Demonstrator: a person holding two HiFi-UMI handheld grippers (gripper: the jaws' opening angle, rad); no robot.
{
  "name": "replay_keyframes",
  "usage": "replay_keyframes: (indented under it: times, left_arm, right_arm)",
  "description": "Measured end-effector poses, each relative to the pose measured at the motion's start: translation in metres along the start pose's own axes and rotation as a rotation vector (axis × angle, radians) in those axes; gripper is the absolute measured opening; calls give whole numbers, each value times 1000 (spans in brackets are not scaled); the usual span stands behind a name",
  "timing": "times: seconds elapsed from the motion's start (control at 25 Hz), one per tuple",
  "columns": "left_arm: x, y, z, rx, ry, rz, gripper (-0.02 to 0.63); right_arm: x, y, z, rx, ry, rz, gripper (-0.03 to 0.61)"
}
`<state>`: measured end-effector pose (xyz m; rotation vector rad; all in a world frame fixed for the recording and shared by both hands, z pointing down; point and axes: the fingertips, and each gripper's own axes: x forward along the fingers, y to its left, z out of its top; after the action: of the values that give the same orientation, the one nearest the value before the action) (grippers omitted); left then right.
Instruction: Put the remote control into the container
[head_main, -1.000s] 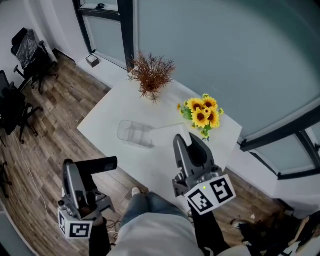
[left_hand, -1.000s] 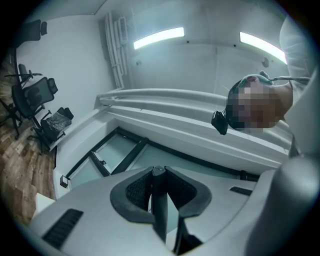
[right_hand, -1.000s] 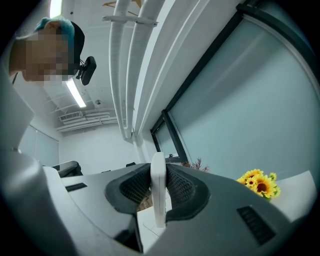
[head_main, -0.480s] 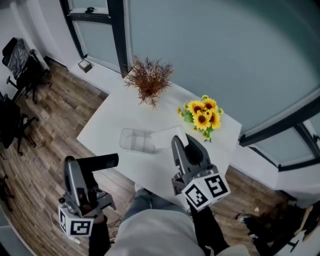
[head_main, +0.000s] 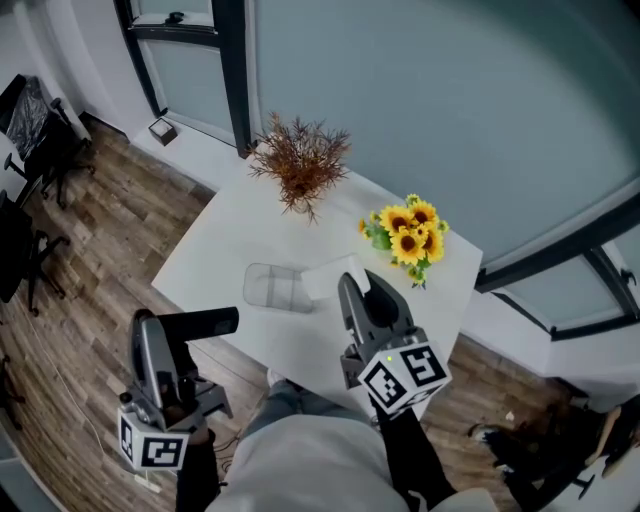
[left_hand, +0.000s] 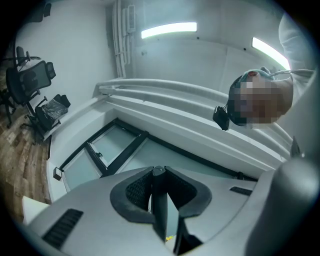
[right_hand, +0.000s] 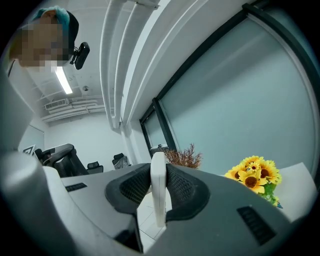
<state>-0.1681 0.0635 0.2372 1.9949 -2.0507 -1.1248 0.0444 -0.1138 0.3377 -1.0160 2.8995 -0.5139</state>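
A clear plastic container lies on the white table. My right gripper hovers just right of it, shut on a flat white remote control that sticks out toward the container. In the right gripper view the white remote control stands edge-on, clamped between the pads of the right gripper. My left gripper is off the table's near-left side, above the floor, shut on a black remote control that points right. The left gripper view shows the left gripper pointing up, the black remote control a thin dark strip between its pads.
A dried brown plant stands at the table's far edge and a bunch of sunflowers at its right. Office chairs stand on the wood floor to the left. A glass wall runs behind the table.
The right gripper with the white remote has edged slightly left toward the container. The left gripper has hardly moved.
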Motion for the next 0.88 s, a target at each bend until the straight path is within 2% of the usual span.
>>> replay_keyframes:
  times: [0.88]
  left_arm:
    - [13,22,-17,-28,35,17,71]
  right_arm:
    - [25,-11,-33,-8,84,-24,92]
